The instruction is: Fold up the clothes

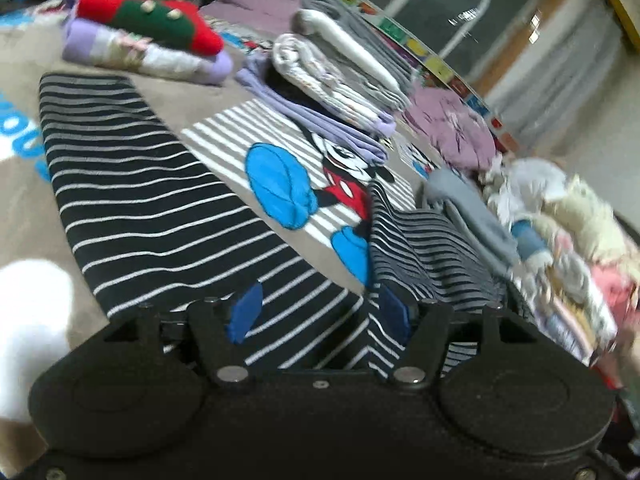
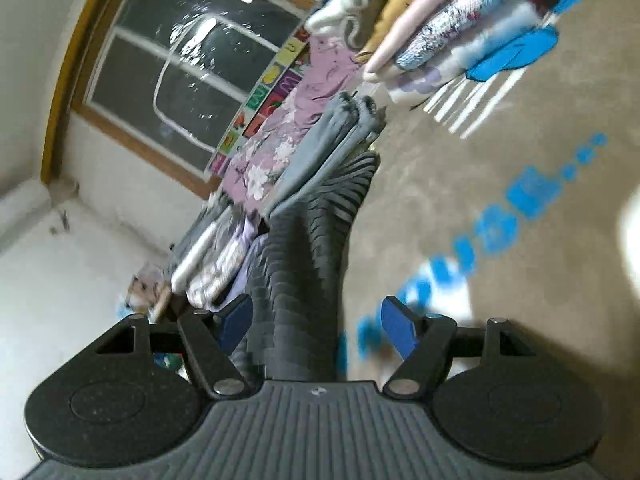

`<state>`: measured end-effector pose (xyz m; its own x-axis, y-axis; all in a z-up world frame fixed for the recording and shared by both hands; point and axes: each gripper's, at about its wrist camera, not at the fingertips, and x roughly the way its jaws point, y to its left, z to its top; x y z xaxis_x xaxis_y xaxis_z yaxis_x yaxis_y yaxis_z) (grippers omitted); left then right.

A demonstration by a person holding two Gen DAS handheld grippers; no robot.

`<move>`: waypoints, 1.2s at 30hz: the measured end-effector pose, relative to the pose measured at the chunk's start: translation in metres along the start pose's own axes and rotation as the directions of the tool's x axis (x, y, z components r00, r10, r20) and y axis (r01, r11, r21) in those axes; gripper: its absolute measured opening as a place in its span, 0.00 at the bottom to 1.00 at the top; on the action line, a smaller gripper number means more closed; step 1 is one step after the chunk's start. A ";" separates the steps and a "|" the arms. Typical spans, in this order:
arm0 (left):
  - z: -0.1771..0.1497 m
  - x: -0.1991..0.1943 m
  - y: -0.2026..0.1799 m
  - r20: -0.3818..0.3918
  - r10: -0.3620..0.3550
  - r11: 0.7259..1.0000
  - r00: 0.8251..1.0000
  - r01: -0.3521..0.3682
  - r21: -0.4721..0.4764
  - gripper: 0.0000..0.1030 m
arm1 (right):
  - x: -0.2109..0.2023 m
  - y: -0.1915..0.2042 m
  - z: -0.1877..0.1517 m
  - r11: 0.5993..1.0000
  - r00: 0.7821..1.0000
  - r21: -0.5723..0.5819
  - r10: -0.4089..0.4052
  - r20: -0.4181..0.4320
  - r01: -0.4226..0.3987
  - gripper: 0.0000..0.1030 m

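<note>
A black garment with thin white stripes [image 1: 132,200] lies spread along the rug, and one part is bunched up at the right [image 1: 424,256]. My left gripper [image 1: 319,312] is open just over its near end, blue pads [image 1: 244,312] wide apart with striped cloth lying between them. In the right wrist view the same striped garment [image 2: 316,240] runs away from the camera as a long band. My right gripper [image 2: 318,326] is open around its near end, and neither blue pad [image 2: 400,332] presses on the cloth.
The rug [image 1: 24,80] is beige with a cartoon mouse print [image 1: 344,184]. Folded piles stand behind: a red and green knit [image 1: 148,16], a grey and white stack [image 1: 340,64]. A loose heap [image 1: 560,232] lies right. Grey trousers [image 2: 332,140] and a window [image 2: 192,60] are also in view.
</note>
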<state>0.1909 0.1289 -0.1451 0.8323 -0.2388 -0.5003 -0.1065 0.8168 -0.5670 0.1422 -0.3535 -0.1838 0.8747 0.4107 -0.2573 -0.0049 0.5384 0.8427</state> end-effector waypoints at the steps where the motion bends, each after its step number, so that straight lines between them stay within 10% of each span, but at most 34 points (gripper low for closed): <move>1: 0.001 0.001 0.002 -0.003 -0.008 1.000 1.000 0.008 -0.012 0.62 | 0.011 -0.003 0.012 1.000 1.000 0.018 -0.001 0.002 0.001 0.70; 19: 0.017 0.015 0.035 -0.025 -0.156 0.970 0.987 0.149 -0.191 0.62 | 0.172 -0.024 0.111 0.995 0.991 0.017 -0.098 -0.086 0.100 0.50; 28: 0.016 0.017 0.031 -0.025 -0.152 0.976 0.988 0.146 -0.161 0.62 | 0.180 -0.017 0.110 0.989 0.987 -0.041 -0.144 -0.067 0.141 0.09; 36: 0.016 0.016 0.031 -0.027 -0.153 0.976 0.988 0.147 -0.162 0.62 | 0.128 0.034 0.115 0.975 0.989 -0.178 -0.125 0.080 0.137 0.06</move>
<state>0.2093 0.1585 -0.1599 0.8239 -0.3749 -0.4250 -0.0698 0.6772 -0.7325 0.3101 -0.3671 -0.1332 0.9043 0.2806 -0.3218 0.0289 0.7116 0.7020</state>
